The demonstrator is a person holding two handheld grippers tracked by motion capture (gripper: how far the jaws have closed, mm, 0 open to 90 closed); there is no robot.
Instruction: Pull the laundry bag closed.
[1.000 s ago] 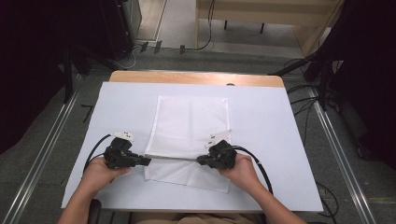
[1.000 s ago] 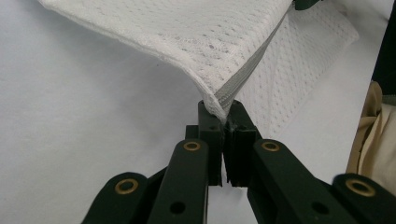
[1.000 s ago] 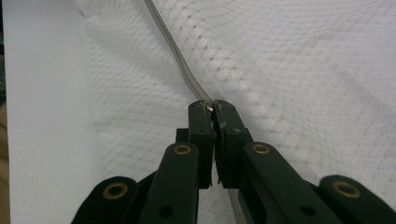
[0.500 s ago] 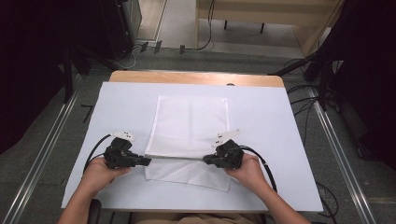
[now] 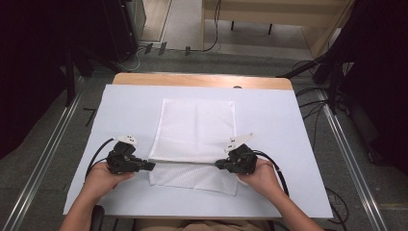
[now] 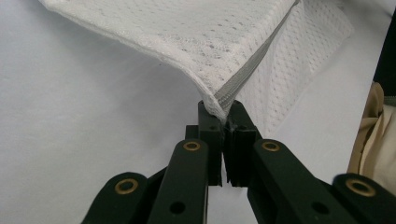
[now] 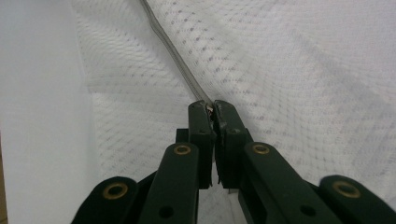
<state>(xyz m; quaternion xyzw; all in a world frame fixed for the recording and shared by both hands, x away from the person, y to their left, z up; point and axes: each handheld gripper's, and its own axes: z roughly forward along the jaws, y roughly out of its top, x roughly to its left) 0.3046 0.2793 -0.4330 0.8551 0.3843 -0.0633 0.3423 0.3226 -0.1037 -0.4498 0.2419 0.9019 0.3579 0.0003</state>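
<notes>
Left gripper (image 5: 153,166): jaws are pressing together on the grey zipper (image 6: 254,70) at the left end of the mesh bag (image 5: 196,130); in the left gripper view (image 6: 223,114) the fabric is lifting off the table at the pinch.
Right gripper (image 5: 217,164): jaws are clamping together on the zipper, right of the bag's middle; in the right gripper view (image 7: 212,109) the grey zipper (image 7: 173,51) is running away to the upper left.
Left hand (image 5: 103,178): sitting in the lower left, gripper pointing right.
Right hand (image 5: 260,175): sitting lower right of centre, gripper pointing left.
Mesh bag: lying flat mid-frame on the white table (image 5: 288,120), its near flap (image 5: 192,177) reaching towards the bottom edge.
</notes>
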